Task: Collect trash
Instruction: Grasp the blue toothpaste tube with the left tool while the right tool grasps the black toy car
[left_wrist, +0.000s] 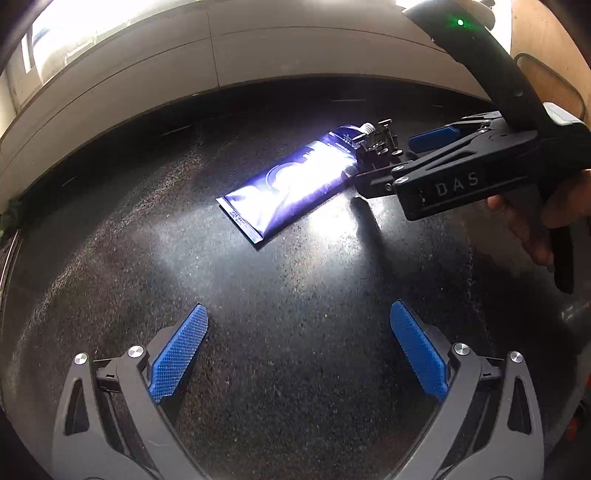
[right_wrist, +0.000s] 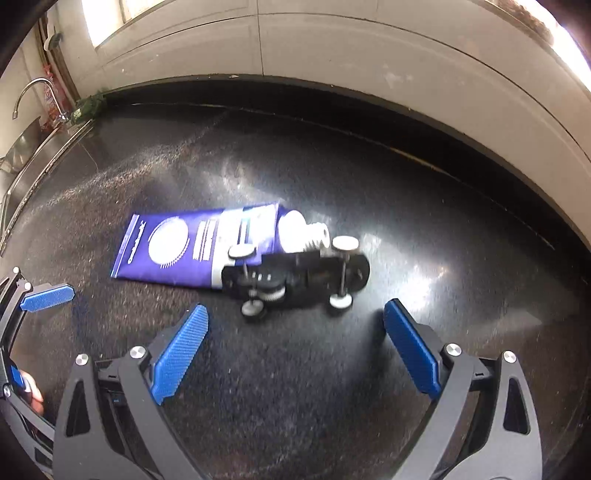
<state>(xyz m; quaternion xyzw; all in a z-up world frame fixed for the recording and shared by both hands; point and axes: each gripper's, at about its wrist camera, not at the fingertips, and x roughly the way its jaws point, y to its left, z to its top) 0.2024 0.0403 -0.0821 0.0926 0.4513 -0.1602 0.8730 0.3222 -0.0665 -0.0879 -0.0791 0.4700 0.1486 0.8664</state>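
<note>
Purple and capless, the squeezed tube (right_wrist: 177, 251) lies flat mid-counter, its nozzle end touching an overturned toy car chassis (right_wrist: 295, 277). My right gripper (right_wrist: 295, 332) hangs spread wide and empty just before the chassis; my left gripper (left_wrist: 299, 328) is equally spread, well short of the tube. Clamping 2 things together could flick the wheeled chassis away. Bare black countertop (right_wrist: 295, 406) surrounds them; wall behind, sink (right_wrist: 18, 147) far left.

Light: daylight from window (right_wrist: 107, 18) behind, blown out.
Glare: washes tube (left_wrist: 291, 181), sheens counter (left_wrist: 277, 295).
Blur: toy car (right_wrist: 295, 277) smeared.
Edges: fisheye-bent, dark.
</note>
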